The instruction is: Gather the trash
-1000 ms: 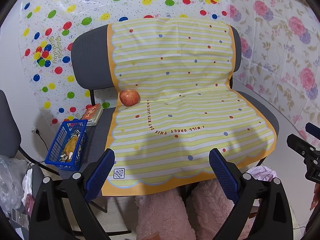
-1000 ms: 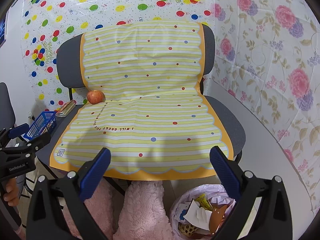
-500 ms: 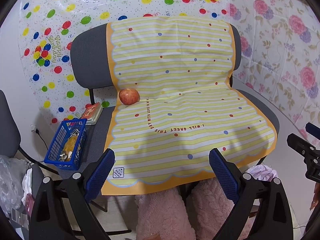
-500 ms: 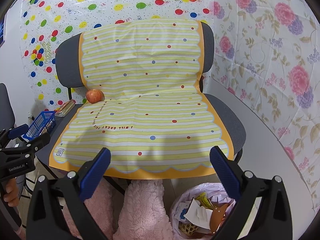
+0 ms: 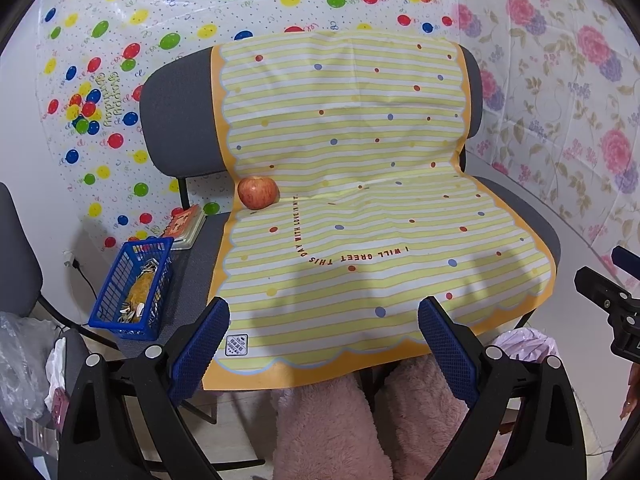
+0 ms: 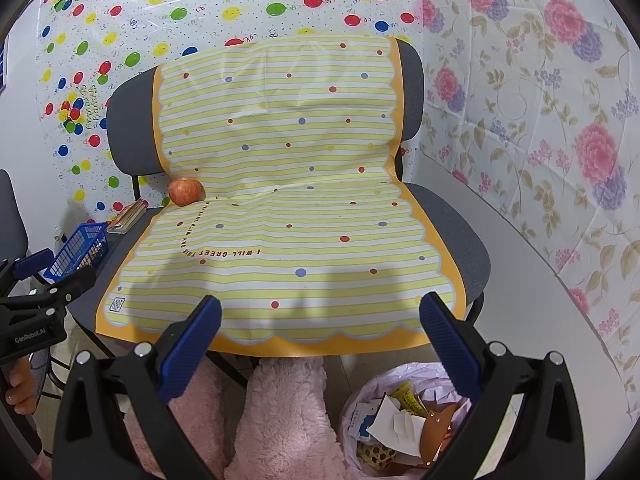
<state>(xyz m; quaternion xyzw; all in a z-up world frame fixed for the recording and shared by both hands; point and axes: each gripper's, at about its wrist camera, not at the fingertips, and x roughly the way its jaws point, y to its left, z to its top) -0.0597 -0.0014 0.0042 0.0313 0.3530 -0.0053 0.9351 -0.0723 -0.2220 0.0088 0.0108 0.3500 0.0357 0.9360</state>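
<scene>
Left wrist view, far left: a clear plastic bag (image 5: 20,360) lies crumpled at the frame edge. Beside it, a blue basket (image 5: 134,286) holds yellowish scraps and sits on the left front part of the grey chair (image 5: 176,120). Behind the basket a small flat packet (image 5: 186,222) rests on the seat. A red apple (image 5: 258,192) sits at the fold where seat meets backrest, on the left edge of the yellow striped sheet (image 5: 340,240) that drapes over both. The left gripper (image 5: 324,334) hovers over the sheet's front edge; its jaws stand wide apart with nothing between them. Below, 2 pink fluffy slippers (image 5: 328,424) show under the seat.

Right wrist view: the right gripper (image 6: 320,330) likewise hovers at the front edge of the sheet (image 6: 280,220), jaws spread wide and holding nothing. At lower right, on the floor just beside the chair's front right corner, stands the trash bag (image 6: 372,384), open-topped, with paper scraps, a yellow wrapper and an orange piece inside. A floral covering (image 6: 540,140) hangs on the wall at right; a balloon-print one (image 6: 160,12) hangs behind the chair.
</scene>
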